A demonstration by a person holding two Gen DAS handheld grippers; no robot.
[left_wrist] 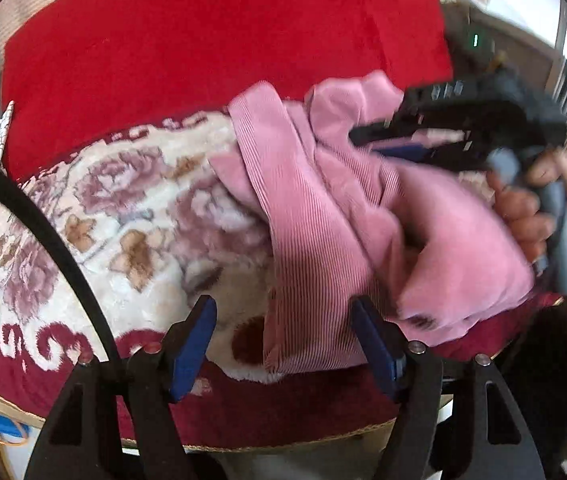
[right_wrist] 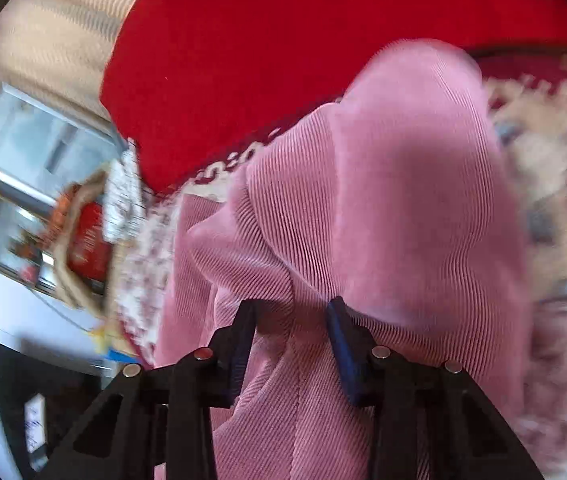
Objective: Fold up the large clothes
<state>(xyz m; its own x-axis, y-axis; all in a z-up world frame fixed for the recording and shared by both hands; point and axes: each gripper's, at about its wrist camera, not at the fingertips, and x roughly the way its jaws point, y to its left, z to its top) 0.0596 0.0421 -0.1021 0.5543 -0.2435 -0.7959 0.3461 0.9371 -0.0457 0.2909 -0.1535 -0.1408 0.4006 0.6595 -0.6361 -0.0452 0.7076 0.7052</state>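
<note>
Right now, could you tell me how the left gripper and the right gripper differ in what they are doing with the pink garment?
The left gripper has its jaws wide apart, with only an edge of the pink garment lying between them; the right gripper has a gathered fold of cloth between narrower jaws, though a firm clamp cannot be confirmed. The left gripper sits low over the floral blanket; the right gripper is raised into the cloth. Both have blue pads.

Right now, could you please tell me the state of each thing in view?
Pink garment: crumpled, partly lifted off the blanket.
Floral blanket: spread flat beneath the garment.
Left claw: open, fabric edge between its fingers, not clamped.
Right claw: fabric bunched between its fingers; grip unclear.
Red cushion: lying behind, untouched.
</note>
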